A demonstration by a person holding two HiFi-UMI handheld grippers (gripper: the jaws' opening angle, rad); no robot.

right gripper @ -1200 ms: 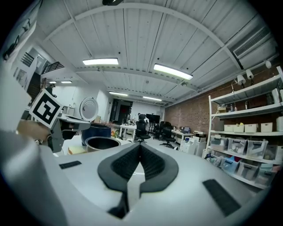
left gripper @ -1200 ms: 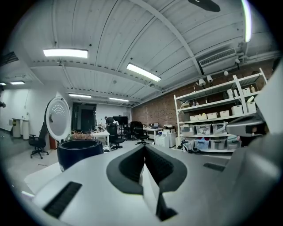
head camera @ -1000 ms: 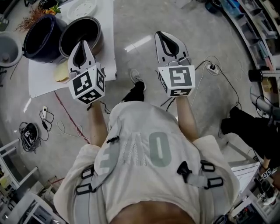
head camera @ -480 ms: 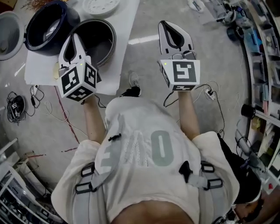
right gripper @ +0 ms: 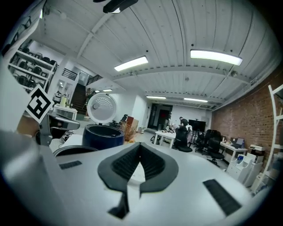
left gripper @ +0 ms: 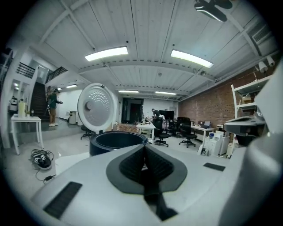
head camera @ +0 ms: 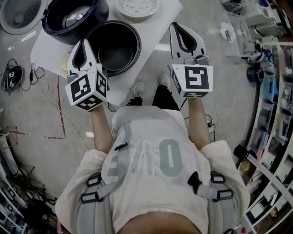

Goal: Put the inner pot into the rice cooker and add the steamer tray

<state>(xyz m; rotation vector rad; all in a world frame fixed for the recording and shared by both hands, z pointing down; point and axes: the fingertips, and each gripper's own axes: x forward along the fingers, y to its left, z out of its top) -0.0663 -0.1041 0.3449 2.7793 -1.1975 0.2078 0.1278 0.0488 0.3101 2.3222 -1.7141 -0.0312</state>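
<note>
One white surface (head camera: 46, 50), possibly a low table, carries one dark-blue rice cooker (head camera: 51, 22) with its lid (head camera: 18, 18) open, one inner pot (head camera: 135, 40) just beside the cooker, outside it, and one white steamer tray (head camera: 136, 7) behind the pot. Two grippers: left gripper (head camera: 84, 42) and right gripper (head camera: 175, 26), jaws together on both, nothing held

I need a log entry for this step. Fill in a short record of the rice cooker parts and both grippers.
rice cooker: dark blue round rice cooker on the white tabletop, its grey round lid open, no pot inside
inner pot: dark round metal inner pot, empty, on the tabletop beside the cooker
steamer tray: white round perforated steamer tray, flat on the tabletop beyond the pot
left gripper: shut, holds nothing
right gripper: shut, holds nothing
task state: pot and tray not yet in the cooker
</note>
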